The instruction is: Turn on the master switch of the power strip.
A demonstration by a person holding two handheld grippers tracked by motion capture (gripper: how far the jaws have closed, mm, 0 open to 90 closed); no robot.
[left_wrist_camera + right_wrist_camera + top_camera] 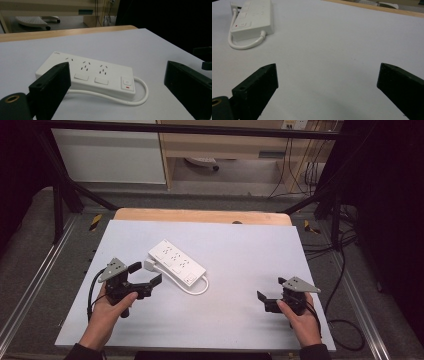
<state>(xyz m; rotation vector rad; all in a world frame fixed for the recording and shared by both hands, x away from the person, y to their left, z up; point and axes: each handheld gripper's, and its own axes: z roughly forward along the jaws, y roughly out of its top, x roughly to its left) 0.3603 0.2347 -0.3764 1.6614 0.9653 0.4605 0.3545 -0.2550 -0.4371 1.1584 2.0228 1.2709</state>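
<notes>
- Nearest the high view, at its bottom edge, we see the person's two forearms and hands, each holding a hand-held gripper over the pale grey tabletop (240, 255).
- Left hand-held gripper (145, 277): its jaws stand spread wide apart, holding nothing. It points toward the power strip and sits just beside the strip's near left end, not touching it as far as we can tell.
- In the left gripper view we look between the two black jaws straight at the white power strip (87, 73), which lies flat on the tabletop. We note three socket groups along its top, two rocker switches, and a button with a small red mark at the right end.
- The strip's white cord (140, 96) leaves that end and curls back in a loop along the near side, lying on the tabletop.
- In the high view the strip lies diagonally, left of the tabletop's middle, with a white plug (150, 265) at its near left end.
- Right hand-held gripper (270, 295): jaws spread wide, holding nothing, near the right front part of the tabletop and well apart from the strip.
- In the right gripper view we see bare tabletop between the jaws; the strip lies far off at the upper left.
- A wooden edge (200, 215) shows past the tabletop's far side.
</notes>
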